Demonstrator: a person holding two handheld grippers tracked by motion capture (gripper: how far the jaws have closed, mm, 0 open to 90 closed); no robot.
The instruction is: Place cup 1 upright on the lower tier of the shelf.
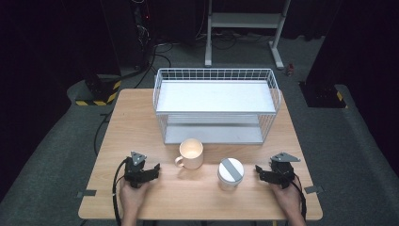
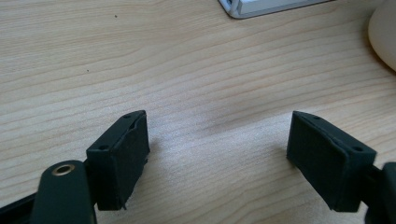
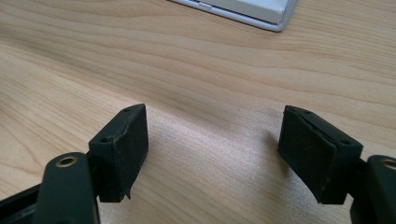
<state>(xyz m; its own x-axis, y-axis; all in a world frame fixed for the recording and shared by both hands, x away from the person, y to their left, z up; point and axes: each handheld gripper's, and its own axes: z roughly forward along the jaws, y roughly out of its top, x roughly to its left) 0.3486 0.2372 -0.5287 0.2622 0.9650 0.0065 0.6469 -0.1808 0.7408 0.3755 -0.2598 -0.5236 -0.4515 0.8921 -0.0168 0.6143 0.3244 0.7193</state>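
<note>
White wire rack (image 1: 215,104) with two shelves sits at the far half of the wooden table (image 1: 141,113), its front edge just behind the cream mug (image 1: 190,154); a corner of its base shows at the top of the left gripper view (image 2: 261,7) and of the right gripper view (image 3: 252,11). Nothing lies between either gripper and the items, just bare wood. Mug stands upright, handle toward the person's left, mouth open and lit inside; its curved side edges into the left gripper view (image 2: 385,37). Beside it to the right, apart, stands a white jar (image 1: 230,174) with a grey-striped lid. Left gripper (image 1: 149,173) rests on the table left of the mug, jaws spread, nothing between them. Right gripper (image 1: 261,172) rests right of the jar, jaws spread, empty too.
</note>
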